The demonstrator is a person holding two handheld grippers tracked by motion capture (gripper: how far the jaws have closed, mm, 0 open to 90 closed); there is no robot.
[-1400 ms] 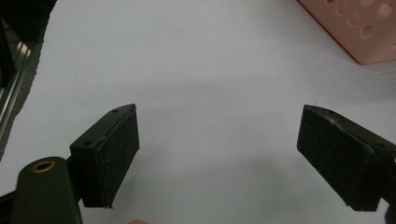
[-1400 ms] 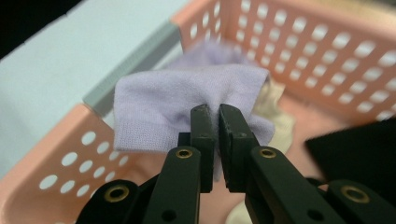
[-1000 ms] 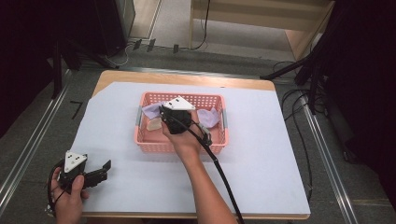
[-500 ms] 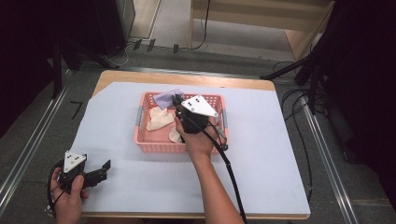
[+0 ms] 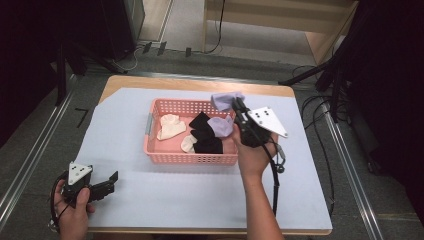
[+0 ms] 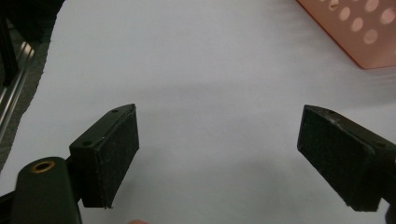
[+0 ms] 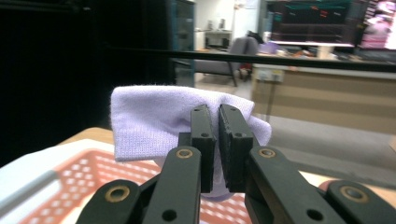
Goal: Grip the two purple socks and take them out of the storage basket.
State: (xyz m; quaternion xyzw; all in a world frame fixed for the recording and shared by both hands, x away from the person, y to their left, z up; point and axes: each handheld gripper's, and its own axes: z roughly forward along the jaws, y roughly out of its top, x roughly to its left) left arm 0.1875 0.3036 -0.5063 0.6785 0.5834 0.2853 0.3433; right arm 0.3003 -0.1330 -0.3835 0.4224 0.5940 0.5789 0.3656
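My right gripper (image 5: 239, 106) is shut on a lavender sock (image 5: 225, 100) and holds it up over the far right corner of the pink basket (image 5: 190, 159). In the right gripper view the lavender sock (image 7: 154, 121) drapes to both sides of the closed gripper (image 7: 218, 140). Inside the basket lie a cream sock (image 5: 170, 126), a black sock (image 5: 204, 135) and a second lavender sock (image 5: 220, 126). My left gripper (image 5: 111, 181) rests open at the near left of the table; its pads (image 6: 114, 154) stand wide apart over bare white cloth.
A white cloth (image 5: 150, 200) covers the table top. The basket's corner (image 6: 359, 37) shows at the upper right of the left gripper view. Metal rails (image 5: 30, 160) run along both table sides, and cables trail on the floor at the right.
My right gripper has risen out of the basket and moved to the right with the lavender sock. The socks beneath it are now uncovered. The left gripper has stayed put.
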